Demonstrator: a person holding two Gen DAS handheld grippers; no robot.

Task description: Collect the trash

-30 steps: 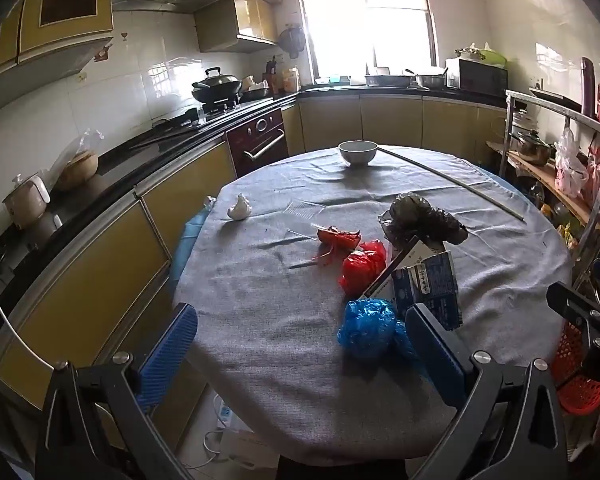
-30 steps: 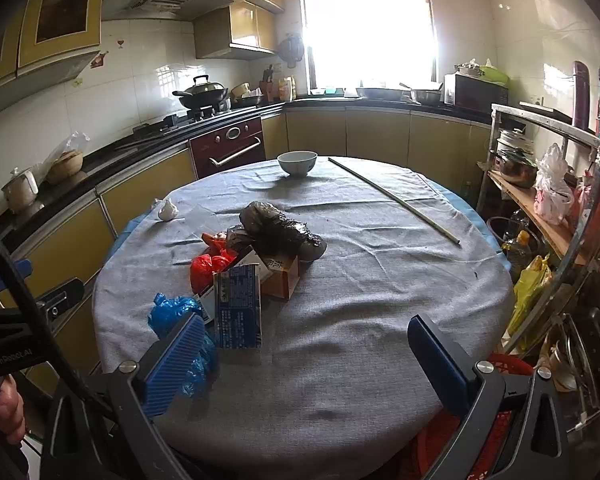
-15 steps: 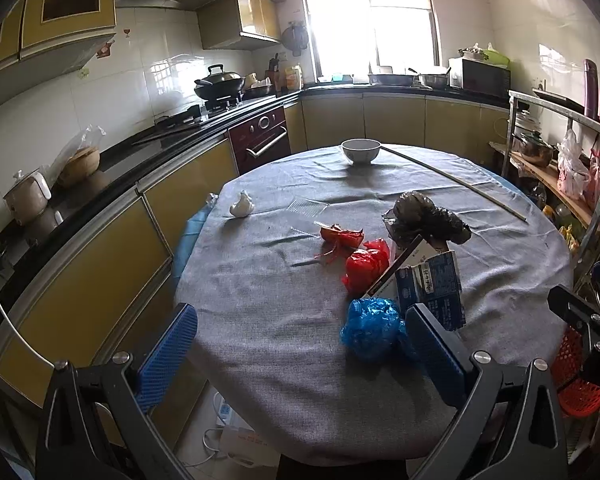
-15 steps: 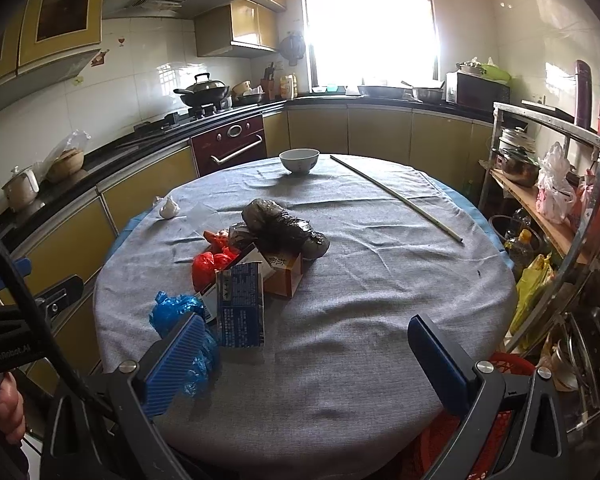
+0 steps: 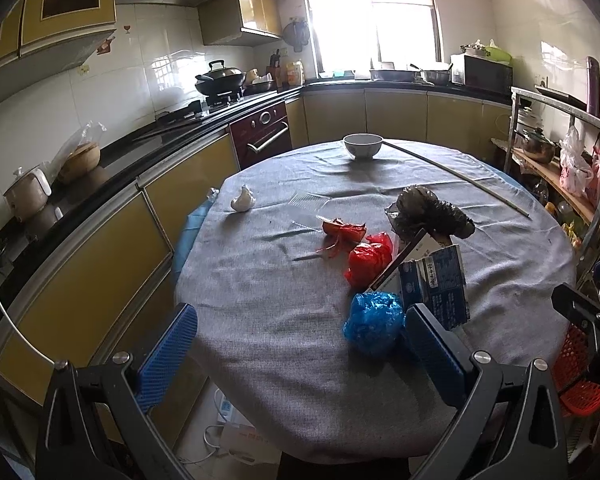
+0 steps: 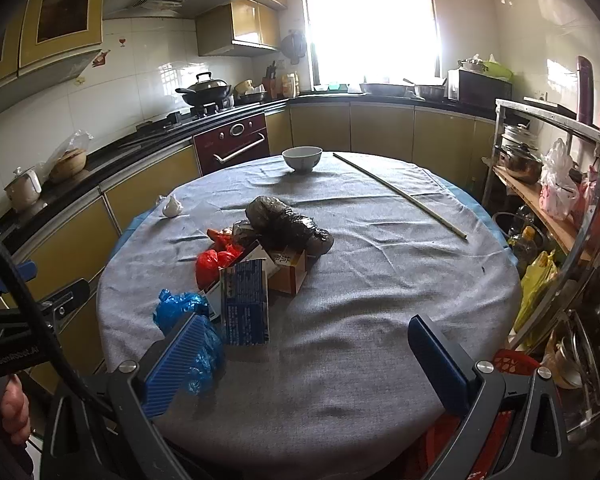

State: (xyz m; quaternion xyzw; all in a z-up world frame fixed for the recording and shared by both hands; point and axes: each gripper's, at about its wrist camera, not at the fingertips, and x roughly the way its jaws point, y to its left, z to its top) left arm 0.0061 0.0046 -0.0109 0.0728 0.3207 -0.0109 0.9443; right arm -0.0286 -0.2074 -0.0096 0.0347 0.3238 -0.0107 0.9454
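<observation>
A heap of trash lies on the round grey-clothed table (image 5: 268, 320): a crumpled blue plastic bag (image 5: 374, 322) (image 6: 180, 312), a blue printed carton (image 5: 436, 284) (image 6: 245, 304), a red plastic bag (image 5: 368, 258) (image 6: 212, 262), a red wrapper (image 5: 342, 230), a black plastic bag (image 5: 428, 212) (image 6: 286, 224) and a brown box (image 6: 288, 270). My left gripper (image 5: 300, 354) hangs open at the table's near edge, its right finger beside the blue bag. My right gripper (image 6: 306, 356) is open too, its left finger in front of the blue bag. Neither holds anything.
A white bowl (image 5: 362, 146) (image 6: 302, 159) and a long thin stick (image 6: 400, 196) lie at the far side, a small white crumpled piece (image 5: 242, 202) at the left. Kitchen counters curve round left and back. A metal rack (image 6: 560, 184) stands right, a red basket (image 5: 580, 384) beside the table.
Both views have crept slightly forward toward the table; the trash sits where it was and both grippers stay open.
</observation>
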